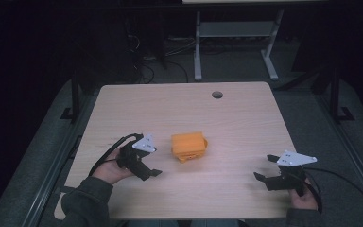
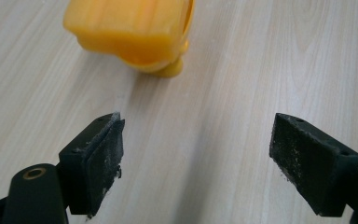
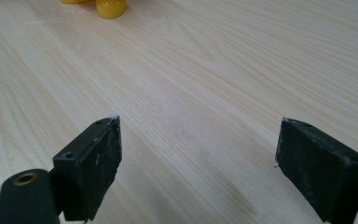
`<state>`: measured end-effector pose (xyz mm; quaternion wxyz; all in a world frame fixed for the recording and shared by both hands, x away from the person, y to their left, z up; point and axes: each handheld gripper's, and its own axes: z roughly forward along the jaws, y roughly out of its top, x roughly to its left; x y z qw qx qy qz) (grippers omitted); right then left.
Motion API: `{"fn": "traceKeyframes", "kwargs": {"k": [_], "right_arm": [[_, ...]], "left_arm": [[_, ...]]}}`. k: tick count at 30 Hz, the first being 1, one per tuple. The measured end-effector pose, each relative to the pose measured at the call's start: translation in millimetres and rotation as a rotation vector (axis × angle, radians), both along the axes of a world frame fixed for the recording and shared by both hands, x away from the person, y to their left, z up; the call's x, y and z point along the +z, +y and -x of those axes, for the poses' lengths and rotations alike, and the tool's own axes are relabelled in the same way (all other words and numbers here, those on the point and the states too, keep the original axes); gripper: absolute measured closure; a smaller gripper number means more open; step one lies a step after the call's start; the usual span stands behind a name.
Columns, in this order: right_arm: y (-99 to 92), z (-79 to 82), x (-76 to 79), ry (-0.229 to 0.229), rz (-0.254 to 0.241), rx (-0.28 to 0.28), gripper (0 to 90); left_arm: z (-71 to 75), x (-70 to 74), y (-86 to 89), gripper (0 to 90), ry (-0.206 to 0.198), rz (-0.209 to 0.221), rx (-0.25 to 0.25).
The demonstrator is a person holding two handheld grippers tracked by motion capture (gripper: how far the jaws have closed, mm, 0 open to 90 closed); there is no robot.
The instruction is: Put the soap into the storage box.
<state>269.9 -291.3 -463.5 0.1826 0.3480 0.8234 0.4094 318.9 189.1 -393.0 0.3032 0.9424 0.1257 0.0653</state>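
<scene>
No writing or brand can be read on anything here. An orange block [image 1: 189, 145] sits on the table [image 1: 236, 118] just left of the middle of the high view, a boxy lump with rounded orange feet or knobs poking out along its near and right edges. Its long axis runs roughly left to right across the frame, tilted slightly, with the right end a little farther up.

The left gripper [image 1: 153, 161] is in the lower left of the high view, just beside the block but not touching it. The left hand [image 1: 111, 169] wraps its handle from below, the sleeved forearm coming up from the bottom edge, and the tool is angled toward the right, at the block. Its jaws are spread wide with nothing between them. In the left gripper view the block [image 2: 130, 30] fills the upper left, close ahead of the gap, with one round foot at its lower edge.

The right gripper [image 1: 263, 168] is in the lower right of the high view, well apart from the block. The right hand [image 1: 304, 197] holds it low near the table's front edge, the tool pointing left. Its jaws are also spread wide and empty. In the right gripper view only a bit of the block [image 3: 109, 7] shows, at the top left, far ahead over bare wood.
</scene>
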Motion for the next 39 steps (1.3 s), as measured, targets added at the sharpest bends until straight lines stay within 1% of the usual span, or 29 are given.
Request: {"fn": "traceKeyframes", "kwargs": {"k": [1,2,3,7,8,10,11,12,13,15,16,17,18,20,21,24,25,26,27,28,29,32,33,35,36,37,39], "right_arm": [[0.1,-0.2,-0.2,-0.002,0.001,0.002,13.7],[0.4,0.1,-0.2,0.004,0.001,0.0,13.7],[0.5,0.0,-0.4,0.004,0.002,0.0,13.7],[0.8,0.2,-0.9,0.004,0.005,-0.003,13.7],[0.7,0.2,-1.0,0.004,0.005,-0.003,13.7],[0.8,0.4,-1.0,0.005,0.005,-0.005,13.7],[0.8,0.4,-1.0,0.005,0.005,-0.005,13.7],[1.0,0.3,-1.3,0.006,0.007,-0.004,13.7],[1.3,0.3,-1.4,0.007,0.008,-0.004,13.7],[1.9,0.4,-1.4,0.006,0.008,-0.002,13.7],[1.9,0.4,-1.4,0.006,0.008,-0.002,13.7],[2.4,0.4,-1.3,0.003,0.009,0.001,13.7],[2.8,0.6,-1.1,0.007,0.009,0.001,13.7],[3.2,0.7,-1.1,0.008,0.01,0.004,13.7],[3.5,0.8,-1.2,0.006,0.009,0.004,13.7],[3.7,1.1,-1.1,0.006,0.009,0.005,13.7],[3.7,1.1,-1.1,0.005,0.009,0.005,13.7],[3.8,1.2,-1.1,0.005,0.008,0.005,13.7],[3.7,1.2,-1.1,0.006,0.01,0.006,13.7],[4.0,1.3,-1.2,0.006,0.008,0.005,13.7],[4.0,1.3,-1.2,0.006,0.008,0.005,13.7],[4.7,1.6,-1.3,0.01,0.01,0.008,13.7],[4.7,1.6,-1.3,0.01,0.01,0.008,13.7],[5.7,0.8,-1.5,0.009,0.008,0.021,13.7],[6.3,1.1,-1.1,0.011,0.009,0.021,13.7],[6.4,0.8,-1.0,0.006,0.011,0.027,13.7],[7.4,0.6,-0.8,0.005,0.007,0.032,13.7]], "left_arm": [[1.1,-1.4,1.4,16.8,0.0,0.007,0.007],[1.9,-2.5,4.5,16.8,-0.004,-0.004,-0.002],[1.9,-2.5,4.5,16.8,-0.004,-0.004,-0.002],[7.0,-10.0,13.3,16.8,0.006,0.012,0.026],[7.5,-11.0,15.5,16.7,0.002,0.007,0.024],[9.7,-13.8,18.8,16.7,0.011,0.022,0.039],[9.7,-13.8,18.8,16.7,0.011,0.022,0.039],[10.7,-15.5,21.0,16.7,0.011,0.011,0.04],[12.5,-17.8,24.3,16.7,0.017,0.013,0.045],[15.5,-20.1,26.8,16.8,0.022,0.029,0.059],[15.5,-20.1,26.8,16.9,0.022,0.029,0.059],[17.8,-21.0,30.3,17.8,0.024,0.023,0.046],[19.4,-22.2,31.3,18.7,0.022,0.025,0.054],[20.9,-23.0,35.2,18.2,0.022,0.01,0.054],[22.5,-24.1,36.7,18.2,0.023,0.019,0.063],[26.6,-26.8,42.1,18.2,0.025,0.025,0.069],[26.6,-26.8,42.1,18.2,0.025,0.025,0.069],[30.3,-30.3,45.1,18.2,0.022,0.027,0.076],[30.3,-30.3,45.1,18.7,0.022,0.027,0.076],[34.5,-33.7,47.9,19.9,0.02,0.025,0.076],[34.5,-33.7,47.9,20.3,0.02,0.025,0.076],[41.7,-38.7,55.0,21.3,0.01,0.047,0.093],[41.7,-38.7,55.0,21.2,0.01,0.047,0.093],[45.3,-40.3,60.0,20.4,0.005,0.048,0.108],[46.3,-40.4,60.5,20.3,0.004,0.057,0.116],[46.5,-39.8,61.8,19.9,-0.004,0.051,0.113],[47.0,-39.5,62.2,19.5,0.001,0.052,0.117]]}}
